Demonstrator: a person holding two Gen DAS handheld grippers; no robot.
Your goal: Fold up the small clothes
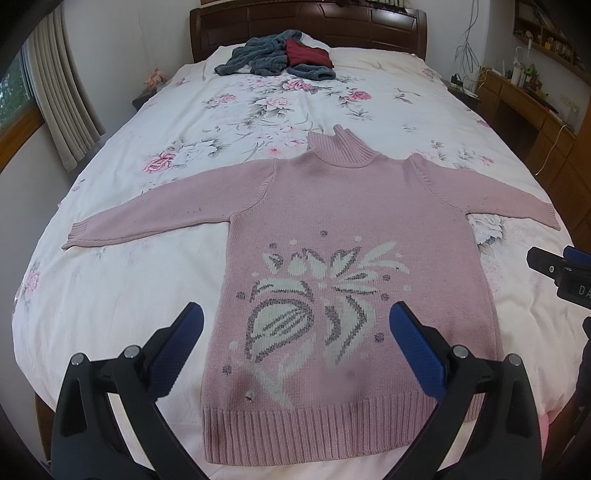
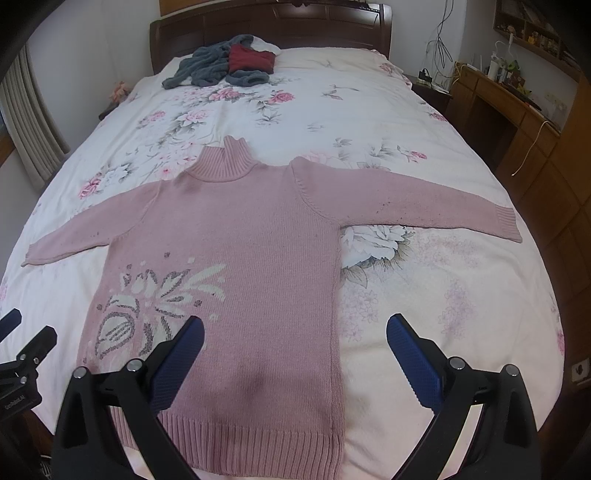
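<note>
Pink turtleneck sweater [image 1: 351,229] [image 2: 236,251] is lying flat on the bed, face up, both sleeves spread straight out to the sides, collar pointing at the headboard, ribbed hem nearest the cameras. White-and-grey knitted flower motif is sitting on the lower front. A few dark spots are showing near the hem and on the sleeves.

Left gripper [image 1: 295,321] is hovering above the hem end, jaws spread wide, nothing between the blue pads; the motif is showing in the gap. Right gripper [image 2: 295,328] is hovering over the sweater's right side edge, jaws likewise spread wide and holding nothing; one finger is sitting over the knit, the other over the bedspread. Each gripper is poking into the edge of the other's view.

Floral bedspread [image 1: 147,295] [image 2: 443,295] is covering the whole bed. Near the dark wooden headboard [image 1: 306,26] [image 2: 269,26], a pile of grey fleece clothes [image 1: 258,59] [image 2: 207,66] is lying with a dark red garment [image 1: 306,53] [image 2: 249,59] on top, well apart from the sweater. Curtain [image 1: 62,92] is hanging at left; wooden desk [image 1: 517,99] [image 2: 509,107] with clutter is standing at right.
</note>
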